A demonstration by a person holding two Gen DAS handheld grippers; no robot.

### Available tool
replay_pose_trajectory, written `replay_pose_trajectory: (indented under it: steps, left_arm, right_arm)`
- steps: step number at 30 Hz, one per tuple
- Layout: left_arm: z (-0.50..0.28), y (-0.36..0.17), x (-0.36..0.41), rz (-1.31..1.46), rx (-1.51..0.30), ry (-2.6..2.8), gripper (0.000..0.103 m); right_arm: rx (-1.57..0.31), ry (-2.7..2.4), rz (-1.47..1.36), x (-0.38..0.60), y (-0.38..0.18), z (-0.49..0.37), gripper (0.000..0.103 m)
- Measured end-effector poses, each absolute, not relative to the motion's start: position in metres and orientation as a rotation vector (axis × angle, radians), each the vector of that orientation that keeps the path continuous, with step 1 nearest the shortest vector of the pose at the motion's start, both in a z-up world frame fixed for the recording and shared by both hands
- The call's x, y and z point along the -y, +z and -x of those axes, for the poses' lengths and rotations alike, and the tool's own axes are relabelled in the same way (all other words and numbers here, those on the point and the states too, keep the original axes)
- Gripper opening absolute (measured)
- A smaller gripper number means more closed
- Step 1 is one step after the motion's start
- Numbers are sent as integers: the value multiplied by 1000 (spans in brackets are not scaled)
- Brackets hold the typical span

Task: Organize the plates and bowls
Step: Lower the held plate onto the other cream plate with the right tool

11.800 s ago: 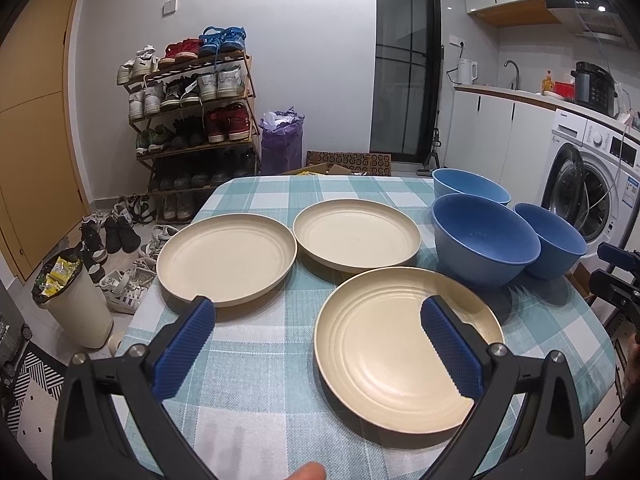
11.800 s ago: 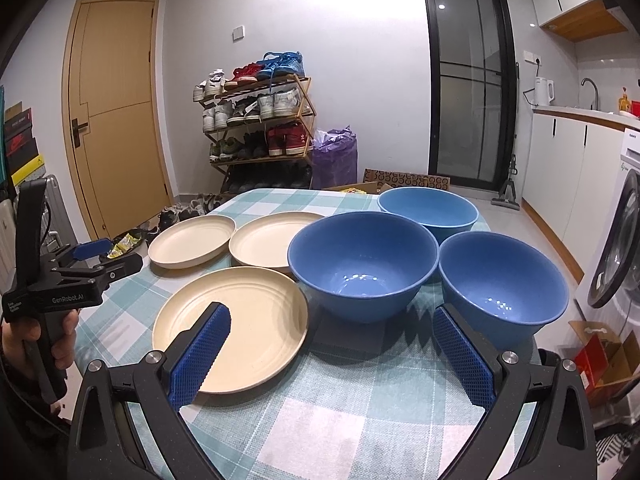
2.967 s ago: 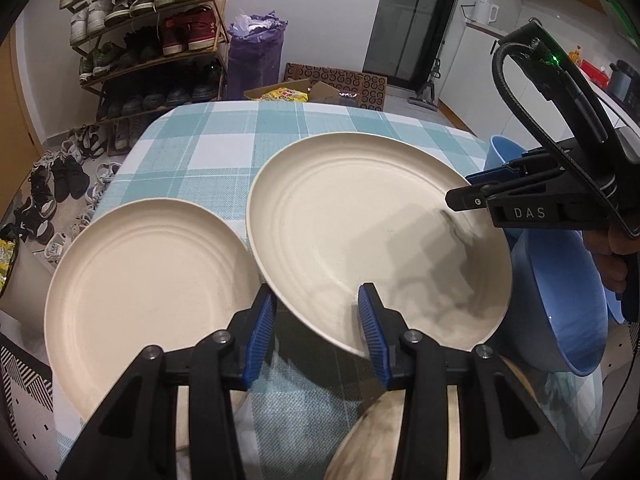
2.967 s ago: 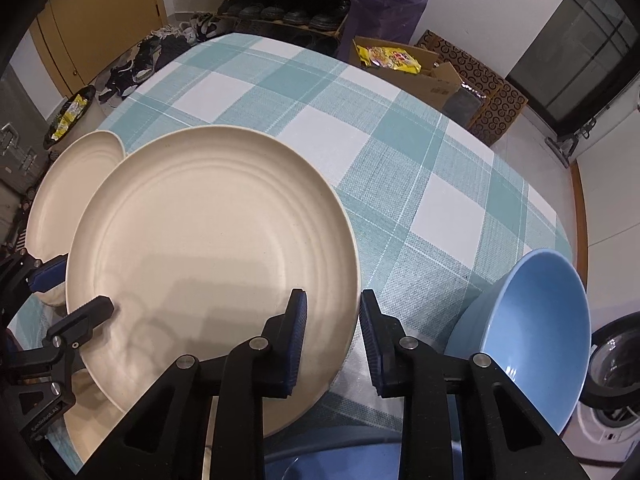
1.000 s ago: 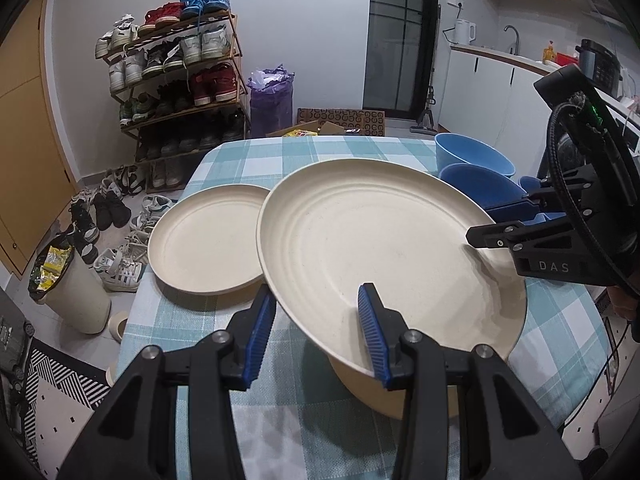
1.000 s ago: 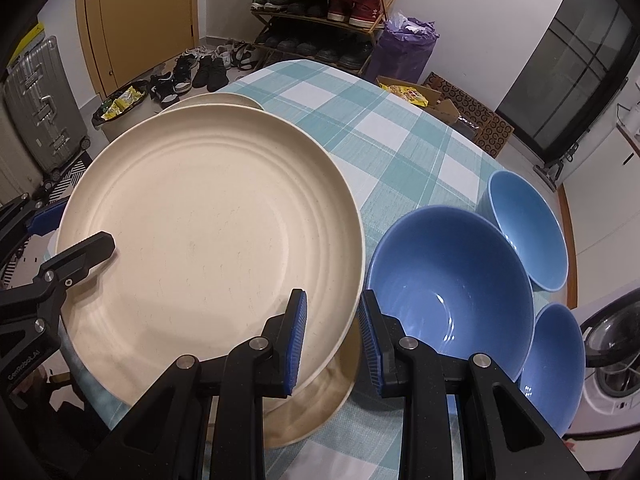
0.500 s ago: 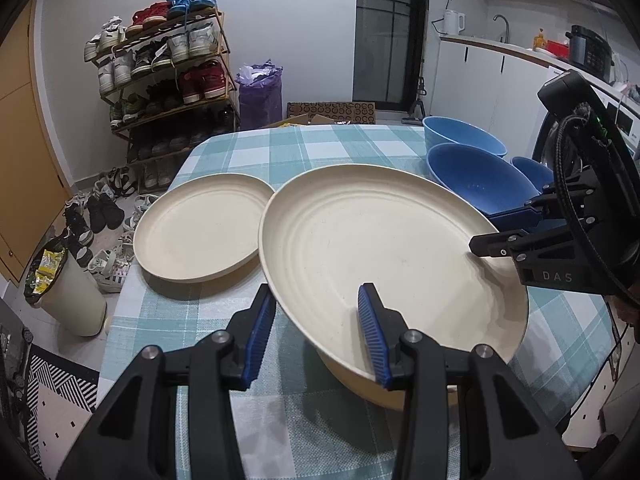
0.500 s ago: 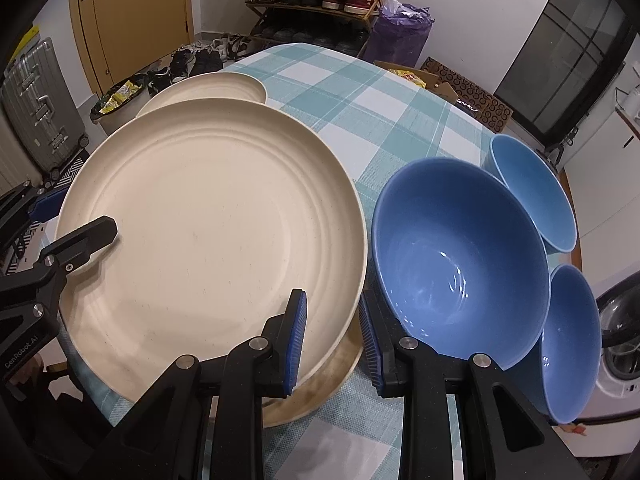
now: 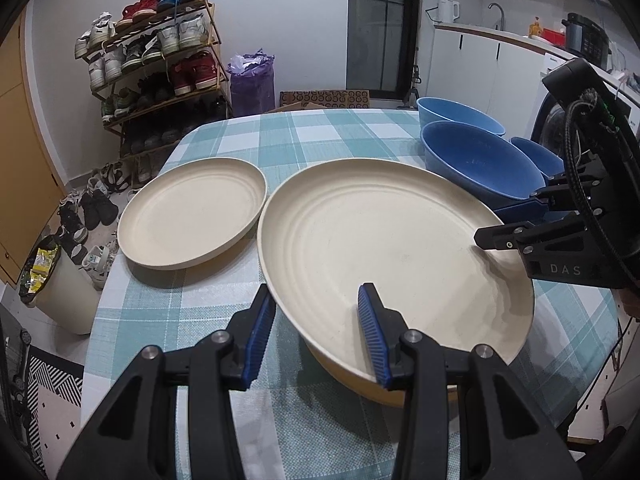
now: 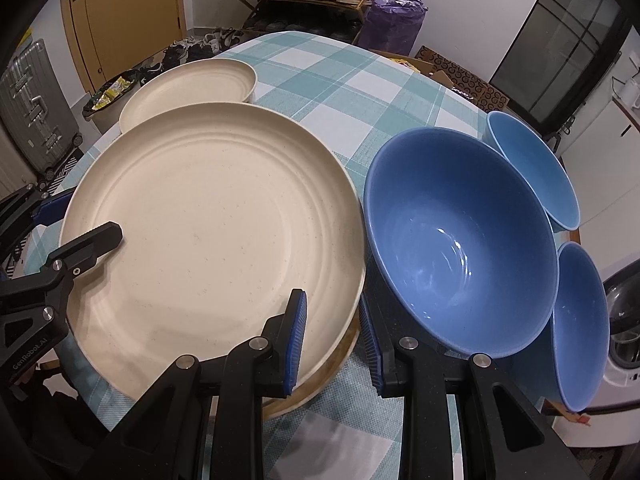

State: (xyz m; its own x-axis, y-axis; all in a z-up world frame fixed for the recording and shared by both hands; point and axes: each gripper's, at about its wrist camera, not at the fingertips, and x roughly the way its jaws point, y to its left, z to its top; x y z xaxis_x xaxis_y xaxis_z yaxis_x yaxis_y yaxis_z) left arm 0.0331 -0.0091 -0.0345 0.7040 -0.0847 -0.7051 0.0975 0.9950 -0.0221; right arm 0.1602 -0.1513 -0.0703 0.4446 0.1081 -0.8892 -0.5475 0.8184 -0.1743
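A small kitchen-hallway: shoe rack (image 9: pixel 156 64) in the upper left of the left wrist view, white cabinets upper right, and below them the checked surface (image 9: pixel 320 136) that carries everything.

I hold the cream plate (image 9: pixel 384 248) from two sides. My left gripper (image 9: pixel 318 330) pinches its near rim at the bottom of that view, one pad inside, one underneath. My right gripper (image 10: pixel 332 340) has its jaws pressed almost together on the opposite rim, at the bottom of the right wrist view. The plate hangs tilted just above a second cream plate (image 10: pixel 320 384), whose edge peeks out beneath it.

To do this well, I judge I should level the plate, centre it over the lower rim so the two nest, sink both sides evenly, and only let go once it sits flat. Releasing one side early could let it slide.

Room is tight on the right of the right wrist view: the large blue bowl (image 10: pixel 460 240) sits just beside the plate's rim and my outer finger, with two smaller bowls (image 10: pixel 532 168) behind it. The lower plate seems to lie near the surface's edge. The third plate (image 9: pixel 192 212), centre left in the left wrist view, lies apart, with bare cloth beyond it.
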Motion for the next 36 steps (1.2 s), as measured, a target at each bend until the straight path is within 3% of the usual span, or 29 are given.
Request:
replay_pose_trajectory:
  steps: [36]
  left_arm:
    - [-36,-68,36,-145,-872,-93,42]
  right_arm:
    - [-1058,380,541,159,-94,-154,27]
